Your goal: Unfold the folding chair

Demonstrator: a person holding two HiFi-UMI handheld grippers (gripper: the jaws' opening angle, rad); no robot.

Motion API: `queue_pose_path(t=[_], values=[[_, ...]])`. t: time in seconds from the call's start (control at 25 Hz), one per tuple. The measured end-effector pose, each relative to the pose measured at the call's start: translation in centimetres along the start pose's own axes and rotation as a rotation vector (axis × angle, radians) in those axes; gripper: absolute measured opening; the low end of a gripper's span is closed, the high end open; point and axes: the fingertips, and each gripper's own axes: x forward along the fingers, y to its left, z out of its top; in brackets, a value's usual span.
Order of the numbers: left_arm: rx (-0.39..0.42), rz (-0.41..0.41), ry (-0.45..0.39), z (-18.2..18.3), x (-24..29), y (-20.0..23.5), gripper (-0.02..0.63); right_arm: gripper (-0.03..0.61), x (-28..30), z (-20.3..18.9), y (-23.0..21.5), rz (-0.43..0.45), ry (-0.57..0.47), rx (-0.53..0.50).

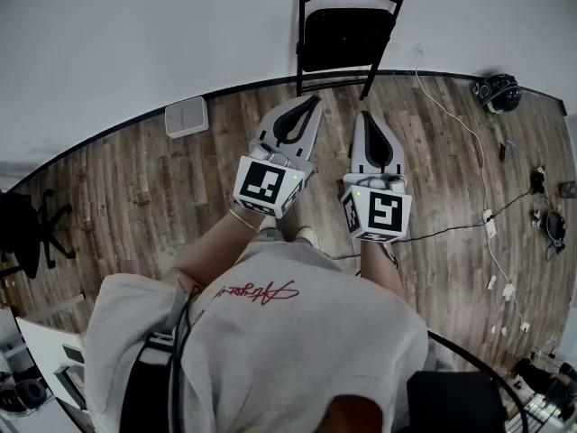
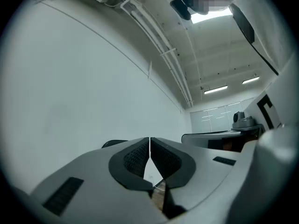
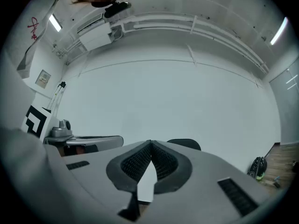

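A black folding chair stands folded flat against the white wall at the top of the head view. My left gripper and right gripper hover side by side above the wood floor, a short way in front of the chair and apart from it. Both are shut with nothing between the jaws. In the left gripper view the chair's dark top edge peeks over the shut gripper. The right gripper view shows the chair's top just right of the shut gripper.
A white box lies on the floor by the wall at left. White and black cables run across the floor at right, near a black bag. An office chair base sits at far left. A person's torso fills the bottom.
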Motion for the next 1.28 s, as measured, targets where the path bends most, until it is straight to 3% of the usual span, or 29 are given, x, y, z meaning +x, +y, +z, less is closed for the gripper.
queue_pose_path(t=[0.88, 1.28], values=[[-0.002, 0.033, 0.005, -0.4, -0.1, 1.0, 0.02, 0.015, 0.4, 0.0, -0.1, 0.003, -0.04, 0.046], [-0.003, 0.095, -0.018, -0.9, 2.4, 0.2, 0.018, 0.015, 1.5, -0.6, -2.4, 0.091, -0.033, 0.03]])
